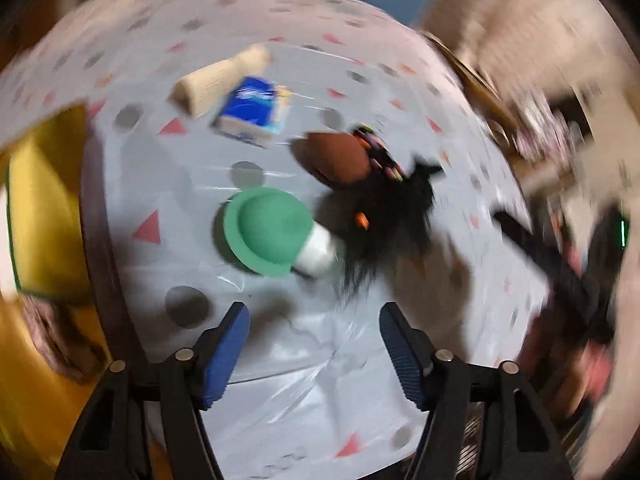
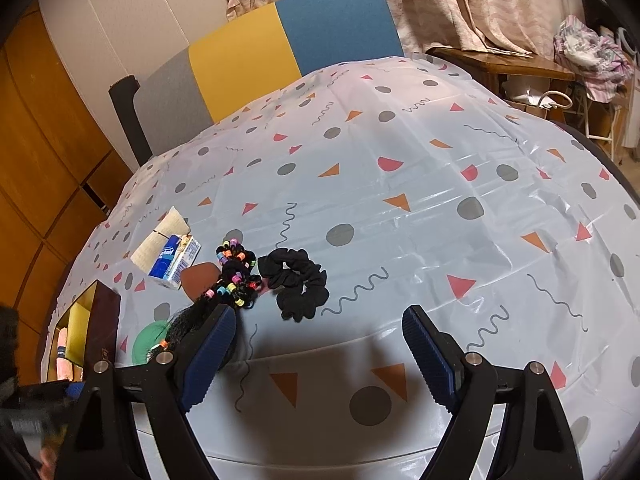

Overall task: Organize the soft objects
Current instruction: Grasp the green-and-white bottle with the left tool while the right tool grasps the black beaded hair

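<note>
Nothing here that I can actually read.

The blue and white tissue pack (image 2: 175, 262) beside the black scrunchie (image 2: 298, 282) carries white lettering on its blue face, but it is too small in my right view and smeared in my left one (image 1: 256, 110). The beige roll (image 2: 160, 238) just beyond the pack shows fine dark print lines, also illegible. The tablecloth (image 2: 400, 168) bears only shapes and squiggles.

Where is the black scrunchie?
In the right wrist view the black scrunchie lies on the tablecloth, left of centre, just right of the beaded hair ties.
</note>
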Demonstrator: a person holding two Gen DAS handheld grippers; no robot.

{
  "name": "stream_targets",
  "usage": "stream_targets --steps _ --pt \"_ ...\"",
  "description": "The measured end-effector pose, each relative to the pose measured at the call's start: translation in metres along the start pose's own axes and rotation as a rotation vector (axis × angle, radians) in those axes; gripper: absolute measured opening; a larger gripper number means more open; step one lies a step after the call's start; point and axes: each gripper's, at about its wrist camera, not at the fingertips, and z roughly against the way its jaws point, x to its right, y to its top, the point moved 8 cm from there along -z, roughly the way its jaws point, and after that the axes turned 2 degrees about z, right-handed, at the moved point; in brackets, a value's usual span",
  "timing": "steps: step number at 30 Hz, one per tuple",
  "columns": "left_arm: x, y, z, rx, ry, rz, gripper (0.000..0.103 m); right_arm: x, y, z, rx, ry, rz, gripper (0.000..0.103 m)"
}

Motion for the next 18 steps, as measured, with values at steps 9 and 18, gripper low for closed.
stream_targets --steps 9,18 --pt "-0.012 0.019 -0.043 -0.014 -0.039 0.370 0.067 -0.006 -0.001 -0.001 -0.009 0.028 0.007 0.087" --pt "-0.044 0.050 -0.045 0.061 0.120 0.327 0.060 -0.008 -0.002 -0.001 -0.020 0.046 0.004 0.087"
